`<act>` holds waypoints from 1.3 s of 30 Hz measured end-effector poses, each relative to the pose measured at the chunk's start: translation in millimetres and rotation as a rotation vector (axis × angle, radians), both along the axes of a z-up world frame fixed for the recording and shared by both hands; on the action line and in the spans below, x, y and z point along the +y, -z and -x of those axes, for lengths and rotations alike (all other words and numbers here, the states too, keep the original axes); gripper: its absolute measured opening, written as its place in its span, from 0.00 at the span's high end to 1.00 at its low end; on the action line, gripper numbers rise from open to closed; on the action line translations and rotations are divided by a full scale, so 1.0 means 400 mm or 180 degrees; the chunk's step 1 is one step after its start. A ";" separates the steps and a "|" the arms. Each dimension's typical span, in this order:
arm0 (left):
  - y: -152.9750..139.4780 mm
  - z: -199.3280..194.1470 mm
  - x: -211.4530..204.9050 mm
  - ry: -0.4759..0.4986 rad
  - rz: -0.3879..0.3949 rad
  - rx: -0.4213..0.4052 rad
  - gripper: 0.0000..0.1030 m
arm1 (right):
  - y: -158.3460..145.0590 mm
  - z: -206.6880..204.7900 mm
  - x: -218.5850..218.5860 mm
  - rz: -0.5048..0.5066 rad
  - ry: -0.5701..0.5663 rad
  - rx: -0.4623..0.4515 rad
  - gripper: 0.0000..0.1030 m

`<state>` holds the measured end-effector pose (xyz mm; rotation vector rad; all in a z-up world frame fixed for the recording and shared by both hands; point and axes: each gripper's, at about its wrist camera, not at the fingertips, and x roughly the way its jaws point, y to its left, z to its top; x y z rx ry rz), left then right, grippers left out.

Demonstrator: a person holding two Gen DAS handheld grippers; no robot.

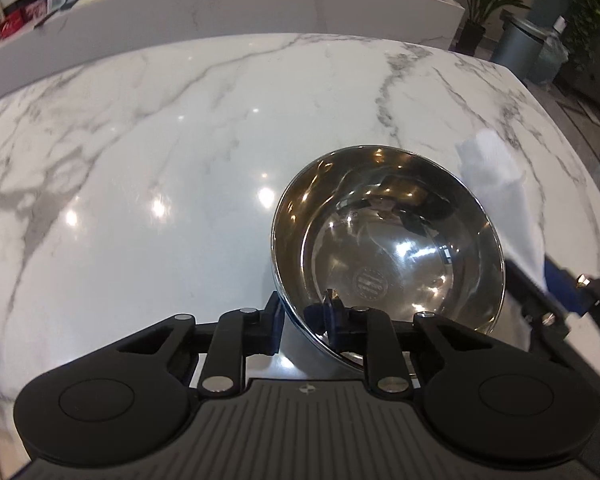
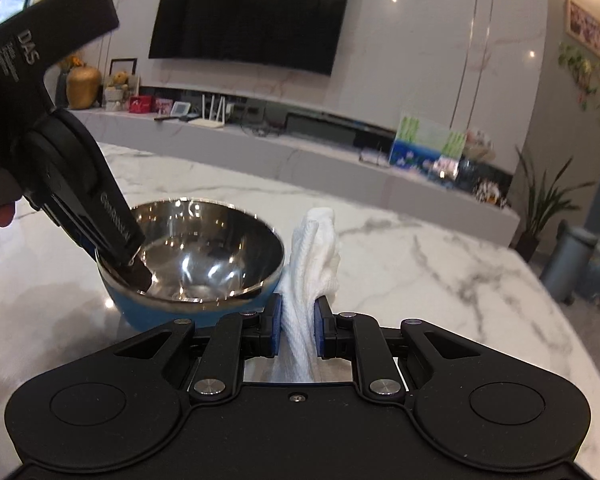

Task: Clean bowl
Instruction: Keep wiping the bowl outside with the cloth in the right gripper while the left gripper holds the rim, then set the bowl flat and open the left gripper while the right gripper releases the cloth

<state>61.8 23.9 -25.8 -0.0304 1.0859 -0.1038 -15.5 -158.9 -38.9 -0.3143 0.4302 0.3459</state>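
While the left tool [image 1: 302, 322] clamps the bowl's rim, the right tool [image 2: 296, 326] grips a white cloth [image 2: 308, 264].
The left tool slants steeply down, one pad inside the bowl [image 1: 388, 236], one outside; the right points shallower, cloth upright just beside the bowl on the marble counter [image 1: 140, 140].

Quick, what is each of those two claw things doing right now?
Left gripper: shut on the rim of the bowl.
Right gripper: shut on the white cloth.
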 end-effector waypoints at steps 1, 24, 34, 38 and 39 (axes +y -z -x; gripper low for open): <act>-0.001 -0.001 -0.002 0.0021 -0.0020 -0.0009 0.82 | 0.003 0.000 0.002 0.0037 -0.0023 0.0005 0.86; -0.008 0.026 0.005 -0.0182 0.0122 -0.0227 0.76 | 0.042 -0.029 0.002 -0.0168 0.0144 0.0488 0.86; -0.092 0.078 0.013 -0.0350 0.0422 -0.0817 0.26 | 0.058 -0.069 -0.050 -0.0465 0.0619 0.0735 0.81; -0.099 0.081 -0.001 -0.0332 0.0427 -0.0857 0.25 | 0.053 -0.067 -0.053 -0.0520 0.0614 0.0789 0.62; -0.099 0.082 -0.003 -0.0335 0.0423 -0.0860 0.24 | 0.053 -0.063 -0.055 -0.0532 0.0618 0.0789 0.59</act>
